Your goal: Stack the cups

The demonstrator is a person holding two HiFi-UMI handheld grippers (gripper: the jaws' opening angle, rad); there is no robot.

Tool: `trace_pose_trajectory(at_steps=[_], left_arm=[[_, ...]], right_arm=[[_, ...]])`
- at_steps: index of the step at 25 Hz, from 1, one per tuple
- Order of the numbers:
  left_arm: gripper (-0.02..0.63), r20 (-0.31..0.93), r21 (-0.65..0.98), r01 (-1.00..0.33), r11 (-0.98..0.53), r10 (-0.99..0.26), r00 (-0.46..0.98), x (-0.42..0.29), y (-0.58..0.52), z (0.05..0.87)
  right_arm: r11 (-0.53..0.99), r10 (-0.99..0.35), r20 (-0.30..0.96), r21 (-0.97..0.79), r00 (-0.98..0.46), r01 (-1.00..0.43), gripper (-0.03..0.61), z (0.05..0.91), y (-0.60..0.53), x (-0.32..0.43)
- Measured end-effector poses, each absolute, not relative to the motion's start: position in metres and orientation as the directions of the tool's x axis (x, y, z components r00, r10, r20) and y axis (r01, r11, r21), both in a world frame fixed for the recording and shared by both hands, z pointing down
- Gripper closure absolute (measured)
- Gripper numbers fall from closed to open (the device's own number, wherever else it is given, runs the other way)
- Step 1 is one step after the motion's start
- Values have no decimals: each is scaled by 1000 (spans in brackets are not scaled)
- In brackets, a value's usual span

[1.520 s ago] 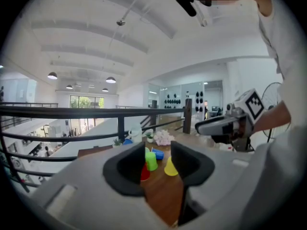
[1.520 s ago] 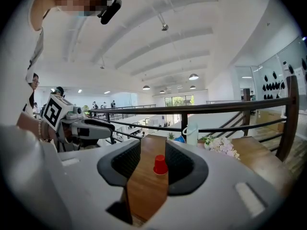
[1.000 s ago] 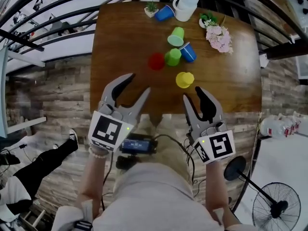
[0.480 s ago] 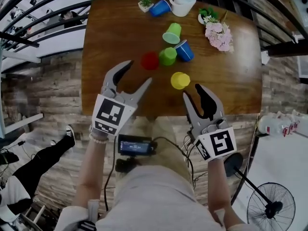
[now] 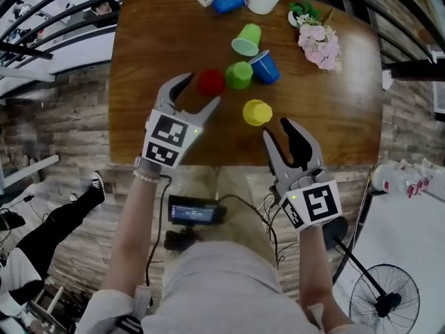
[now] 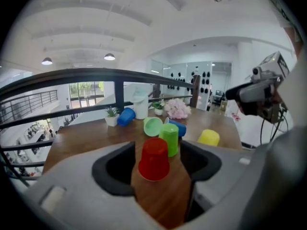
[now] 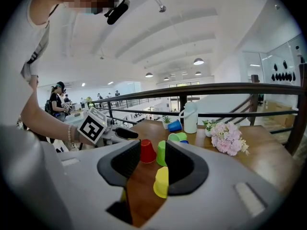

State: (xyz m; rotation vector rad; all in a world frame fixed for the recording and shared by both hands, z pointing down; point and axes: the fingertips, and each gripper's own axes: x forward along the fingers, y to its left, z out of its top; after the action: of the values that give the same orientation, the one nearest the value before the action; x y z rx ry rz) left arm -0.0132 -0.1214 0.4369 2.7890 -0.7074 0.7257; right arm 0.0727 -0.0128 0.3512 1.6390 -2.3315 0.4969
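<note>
Both grippers are pale grey plastic, each with two tapering jaws lined with black pads. The left gripper (image 5: 201,89) stands up and left of the black screen box (image 5: 194,209) at the person's waist, and the right gripper (image 5: 276,129) up and right of it. Each carries a cube of black-and-white square markers (image 5: 168,139) with a small green light (image 5: 197,132) beside it. A pale beaded bracelet (image 5: 146,177) sits left of the box. Black cables (image 5: 240,200) run right from the box. Below it is a light beige top (image 5: 222,284). The left gripper's jaws have just been opening, with the red cup (image 6: 154,158) between them.
</note>
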Motion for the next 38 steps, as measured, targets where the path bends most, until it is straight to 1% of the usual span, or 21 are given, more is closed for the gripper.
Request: trace_pose_trajectory(at_steps=[4,10,12,14,25,38], left_arm=[[333,514,65,-473,-879,-376,771,1,-123,451],[339,521,54,-509,-859,-411,748,7,-131,465],[357,524,41,-518,-855,-423,739,8,-134,468],[405,525,30,-525,-851,-433,733,7,-135,468],[408,517,39,-529,-848,-436,737,-3,-112,457],[407,522,78,-469,-880,-365,771,15,-64,457]], right_arm=[[294,-856,403,-136,-324,-946,433,358,-11,83],[285,-847,424,-148,-321,-947,433,371,-9,88],[282,-845,428,-151,-320,-947,433,374,-8,89],[279,-843,433,-151,-318,-948,433,377,-8,91],[289,-829,455,-147,-325,-946,433,395,-15,94],[283,-814,477,-173,-332,-943,433,411,-12,100]])
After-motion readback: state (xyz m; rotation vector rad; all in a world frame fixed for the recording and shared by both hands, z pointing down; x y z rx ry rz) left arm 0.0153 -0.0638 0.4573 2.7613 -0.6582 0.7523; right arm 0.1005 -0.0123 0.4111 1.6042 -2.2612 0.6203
